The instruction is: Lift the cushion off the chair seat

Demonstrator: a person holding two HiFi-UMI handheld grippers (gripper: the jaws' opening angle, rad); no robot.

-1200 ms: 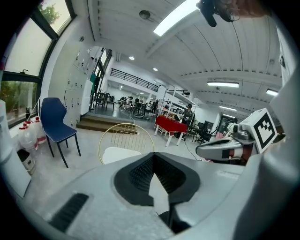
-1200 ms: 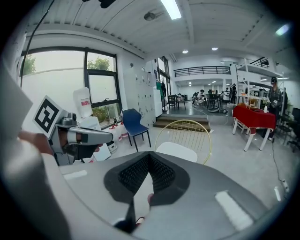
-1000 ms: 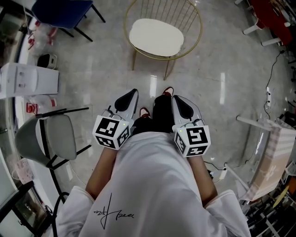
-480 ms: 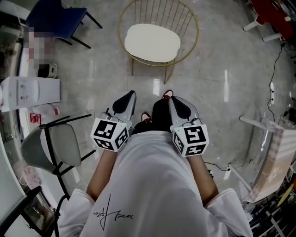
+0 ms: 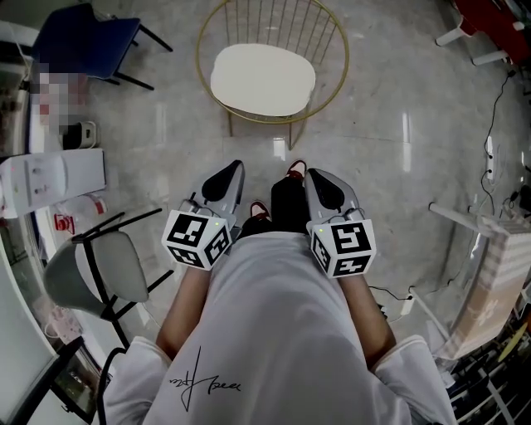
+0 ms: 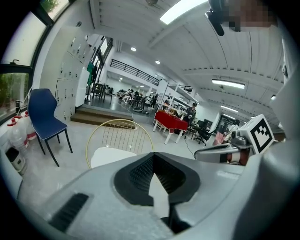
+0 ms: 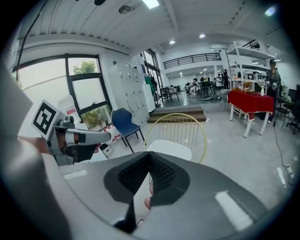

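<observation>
Cushion (image 5: 262,80), one, white, on one gold chair (image 5: 286,23), two tongs, left gripper (image 5: 231,169), right gripper (image 5: 319,176), both closed, empty.

I'm standing in a big open-plan office hall. It has a polished stone floor (image 5: 398,100) and strip lights (image 6: 180,11) overhead. White lockers (image 7: 139,79) are at my eleven o'clock, a railed mezzanine (image 7: 197,59) at twelve and a red-draped table (image 7: 251,101) at one. People (image 7: 194,86) sit at desks beyond.

Blue chair (image 5: 83,41) top left, grey chair (image 5: 120,266) lower left, red table (image 5: 502,17) top right
</observation>
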